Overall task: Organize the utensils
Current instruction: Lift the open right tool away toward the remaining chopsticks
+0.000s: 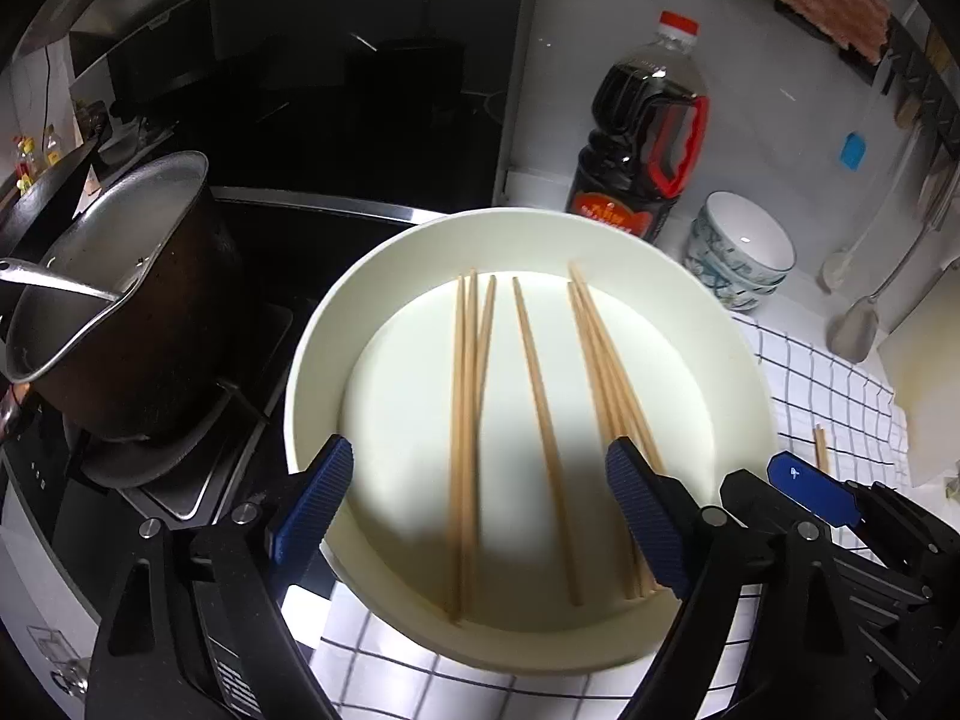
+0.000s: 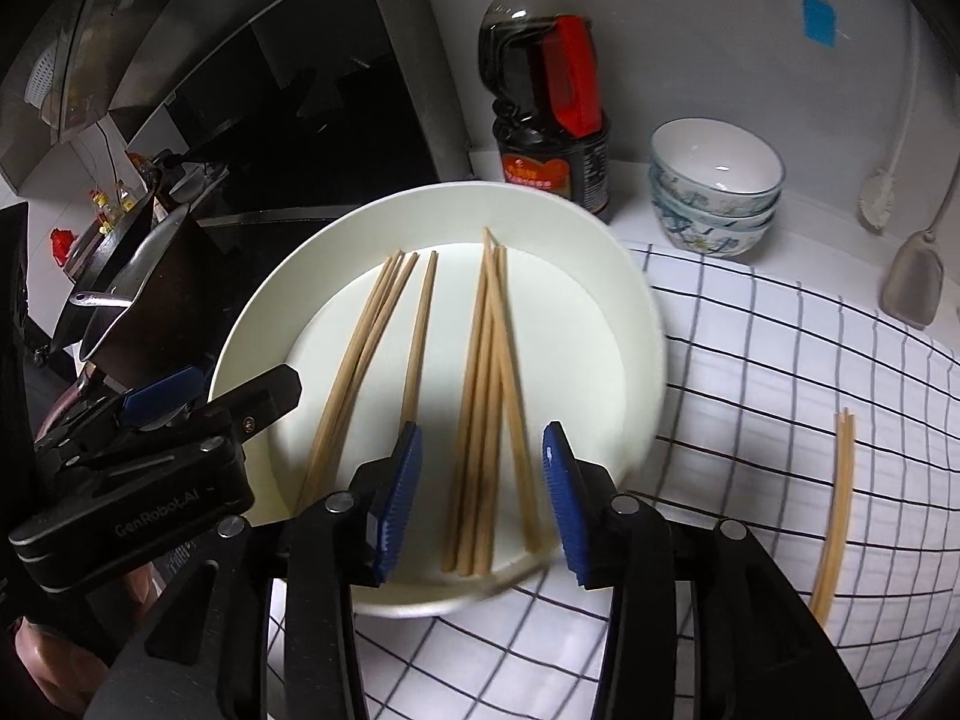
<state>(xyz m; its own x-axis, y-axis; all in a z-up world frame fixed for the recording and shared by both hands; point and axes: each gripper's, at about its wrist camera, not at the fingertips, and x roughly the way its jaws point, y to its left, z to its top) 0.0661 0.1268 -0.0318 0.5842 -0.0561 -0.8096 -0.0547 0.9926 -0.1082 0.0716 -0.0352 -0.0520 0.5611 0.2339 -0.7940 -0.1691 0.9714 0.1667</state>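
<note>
A white round dish (image 1: 324,324) (image 2: 636,300) holds several wooden chopsticks (image 1: 540,408) (image 2: 480,420) lying lengthwise in loose groups. My left gripper (image 1: 480,498) is open and empty, hovering over the near side of the dish. My right gripper (image 2: 483,498) is open and empty, its fingers either side of the right-hand group of chopsticks, just above them. The right gripper also shows in the left wrist view (image 1: 810,492), and the left gripper shows in the right wrist view (image 2: 180,420). A pair of chopsticks (image 2: 837,510) lies on the checked cloth (image 2: 780,390) to the right.
A dark soy sauce bottle (image 1: 642,138) (image 2: 546,90) stands behind the dish. Stacked patterned bowls (image 1: 738,252) (image 2: 714,186) sit at the back right. A dark pot (image 1: 132,300) stands on the stove at left. A metal spatula (image 1: 858,324) and a white brush hang by the wall.
</note>
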